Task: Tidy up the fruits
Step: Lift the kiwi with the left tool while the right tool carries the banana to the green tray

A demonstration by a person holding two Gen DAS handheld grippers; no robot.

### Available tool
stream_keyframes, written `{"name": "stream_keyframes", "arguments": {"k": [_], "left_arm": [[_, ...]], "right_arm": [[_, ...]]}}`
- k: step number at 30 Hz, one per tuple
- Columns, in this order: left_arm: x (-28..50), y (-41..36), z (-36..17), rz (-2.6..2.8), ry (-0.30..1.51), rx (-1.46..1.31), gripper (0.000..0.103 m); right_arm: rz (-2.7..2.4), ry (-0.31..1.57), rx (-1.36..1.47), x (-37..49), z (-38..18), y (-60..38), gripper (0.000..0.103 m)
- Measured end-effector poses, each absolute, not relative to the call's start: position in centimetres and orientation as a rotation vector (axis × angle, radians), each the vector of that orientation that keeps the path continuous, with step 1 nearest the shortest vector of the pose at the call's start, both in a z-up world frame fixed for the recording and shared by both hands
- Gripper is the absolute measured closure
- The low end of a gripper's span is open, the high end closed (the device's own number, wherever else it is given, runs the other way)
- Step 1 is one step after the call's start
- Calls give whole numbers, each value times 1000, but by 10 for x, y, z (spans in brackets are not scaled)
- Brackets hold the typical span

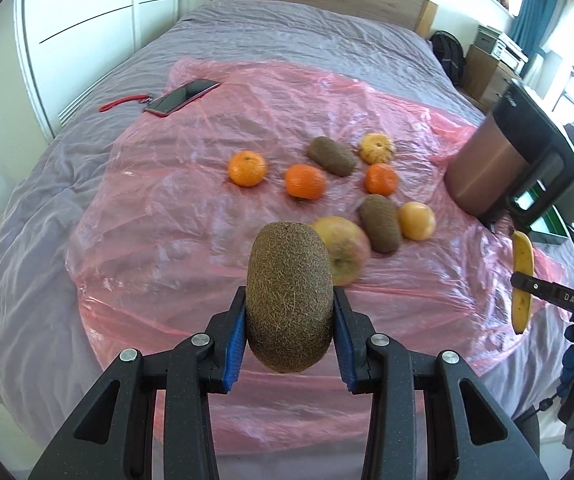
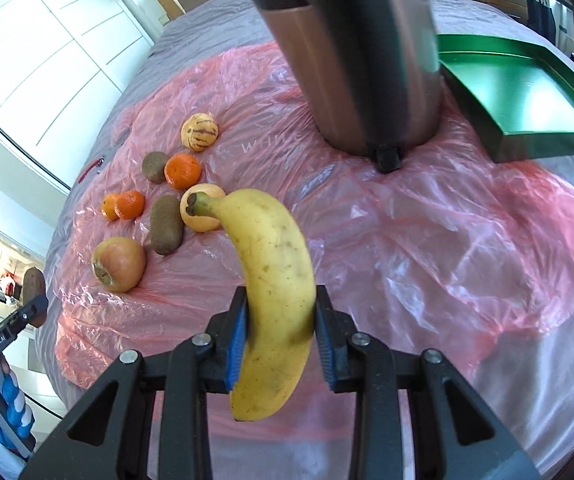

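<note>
My left gripper (image 1: 289, 316) is shut on a brown kiwi (image 1: 289, 296), held above the pink plastic sheet (image 1: 167, 208). My right gripper (image 2: 282, 320) is shut on a yellow banana (image 2: 275, 280), lifted off the sheet; the banana (image 1: 523, 280) also shows at the right edge of the left wrist view. On the sheet lie an apple (image 1: 345, 250), two kiwis (image 1: 379, 229) (image 1: 331, 156), three mandarins (image 1: 247, 168) (image 1: 305, 181) (image 1: 381, 179), a pale orange fruit (image 1: 417, 221) and a striped yellow fruit (image 1: 376, 148). A green tray (image 2: 527, 96) sits at the right.
A tall metal appliance (image 2: 367, 60) stands on the sheet between the fruit and the tray. A phone (image 1: 181, 97) with a red strap lies at the far left on the grey bed cover (image 1: 287, 36). White wardrobe doors stand to the left.
</note>
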State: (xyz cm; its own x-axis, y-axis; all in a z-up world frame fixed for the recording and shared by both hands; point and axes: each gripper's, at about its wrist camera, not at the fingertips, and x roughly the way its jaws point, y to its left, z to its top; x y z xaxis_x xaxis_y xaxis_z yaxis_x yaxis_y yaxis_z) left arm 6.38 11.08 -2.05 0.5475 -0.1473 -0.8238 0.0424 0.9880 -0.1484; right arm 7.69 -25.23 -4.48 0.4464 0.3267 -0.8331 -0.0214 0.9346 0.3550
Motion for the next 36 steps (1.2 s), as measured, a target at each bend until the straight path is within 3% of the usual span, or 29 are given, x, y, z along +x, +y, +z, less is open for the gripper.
{"name": "stream_keyframes", "arguments": {"k": [20, 36], "left_arm": [[36, -62, 35, -415, 937, 25, 69], [80, -262, 58, -637, 914, 157, 69]], "right_arm": [[122, 927, 427, 31, 5, -363, 97], [0, 822, 457, 78, 31, -502, 97]]}}
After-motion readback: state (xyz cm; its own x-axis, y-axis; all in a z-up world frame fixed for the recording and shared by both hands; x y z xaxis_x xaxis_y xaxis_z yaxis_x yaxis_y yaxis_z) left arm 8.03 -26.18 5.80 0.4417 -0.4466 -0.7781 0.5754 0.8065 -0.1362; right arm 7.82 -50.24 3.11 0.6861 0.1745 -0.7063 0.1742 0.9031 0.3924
